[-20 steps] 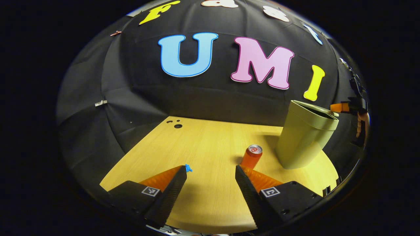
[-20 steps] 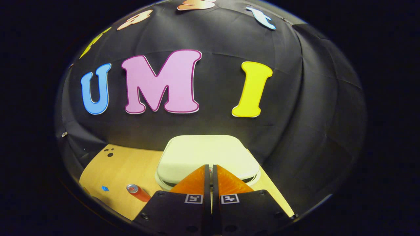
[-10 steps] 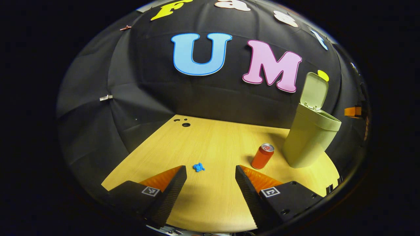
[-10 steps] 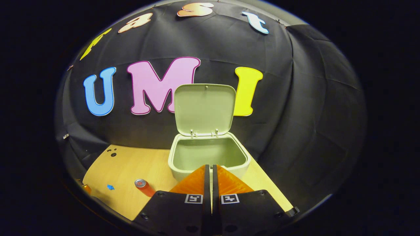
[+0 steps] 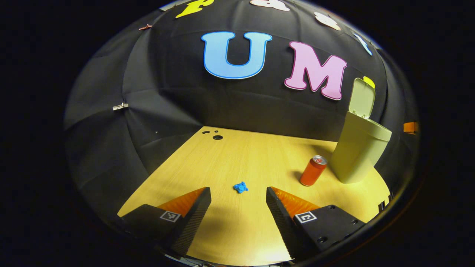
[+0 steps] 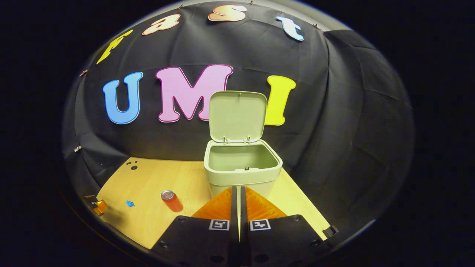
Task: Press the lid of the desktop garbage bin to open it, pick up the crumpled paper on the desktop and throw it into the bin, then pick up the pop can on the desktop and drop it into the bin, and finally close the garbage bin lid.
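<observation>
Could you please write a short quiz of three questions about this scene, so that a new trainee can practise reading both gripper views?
1. True or false: the lid of the garbage bin stands open.
2. Which thing lies nearest ahead of the left gripper? A. the pop can B. the crumpled paper C. the garbage bin
3. Fill in the word: the fingers of the right gripper are ____, with nothing between them.

Key
1. True: the lid stands upright behind the open mouth of the bin.
2. B: the blue paper lies on the table just ahead of the open fingers.
3. shut
</observation>
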The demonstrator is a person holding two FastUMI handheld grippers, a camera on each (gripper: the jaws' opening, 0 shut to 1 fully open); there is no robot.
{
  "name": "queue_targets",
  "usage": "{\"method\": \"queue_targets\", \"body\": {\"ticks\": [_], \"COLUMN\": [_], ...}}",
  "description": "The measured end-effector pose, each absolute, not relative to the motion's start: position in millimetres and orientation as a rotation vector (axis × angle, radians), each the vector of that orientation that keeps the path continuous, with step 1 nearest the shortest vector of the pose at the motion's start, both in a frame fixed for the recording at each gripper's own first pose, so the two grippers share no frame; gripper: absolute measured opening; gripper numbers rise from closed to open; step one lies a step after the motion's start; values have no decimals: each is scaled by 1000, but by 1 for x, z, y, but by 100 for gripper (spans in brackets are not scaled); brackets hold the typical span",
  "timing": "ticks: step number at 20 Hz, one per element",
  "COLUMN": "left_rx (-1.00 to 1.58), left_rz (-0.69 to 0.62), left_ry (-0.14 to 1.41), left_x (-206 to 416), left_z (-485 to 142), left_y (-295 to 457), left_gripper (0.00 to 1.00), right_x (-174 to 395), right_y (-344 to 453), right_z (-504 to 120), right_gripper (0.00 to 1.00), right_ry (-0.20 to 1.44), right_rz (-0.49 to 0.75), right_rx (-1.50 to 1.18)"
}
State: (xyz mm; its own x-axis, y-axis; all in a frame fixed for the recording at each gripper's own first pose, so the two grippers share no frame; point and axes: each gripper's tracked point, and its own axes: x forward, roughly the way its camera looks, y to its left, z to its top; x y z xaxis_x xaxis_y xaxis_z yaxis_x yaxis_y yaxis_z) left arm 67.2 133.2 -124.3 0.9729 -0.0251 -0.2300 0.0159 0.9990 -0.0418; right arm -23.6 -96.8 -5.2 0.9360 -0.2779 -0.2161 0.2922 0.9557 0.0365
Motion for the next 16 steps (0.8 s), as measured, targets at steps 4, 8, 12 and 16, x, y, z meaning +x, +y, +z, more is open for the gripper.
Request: {"method": "queue_targets", "body": {"ticks": [4,8,12,16], "left_rx": [-28,-46,-58,-51], "left_rz": [11,42,38,19], "left_ry": [257,287,336,373], "left_x": [84,111,131,155], "left_z": [-138,-155,-180,-198], "left_y": [145,149,146,134], "left_gripper": [96,96,96,96], "right_x": [-32,-34,-37,-46], "right_y": [-90,-87,-97,-110], "right_z": [-19,-48,-59,-68], "right_gripper": [5,8,98,99], "right_ry": [216,294,321,350], "right_rz": [-280,-245,-249,-280], "right_rx": [80,122,141,142]}}
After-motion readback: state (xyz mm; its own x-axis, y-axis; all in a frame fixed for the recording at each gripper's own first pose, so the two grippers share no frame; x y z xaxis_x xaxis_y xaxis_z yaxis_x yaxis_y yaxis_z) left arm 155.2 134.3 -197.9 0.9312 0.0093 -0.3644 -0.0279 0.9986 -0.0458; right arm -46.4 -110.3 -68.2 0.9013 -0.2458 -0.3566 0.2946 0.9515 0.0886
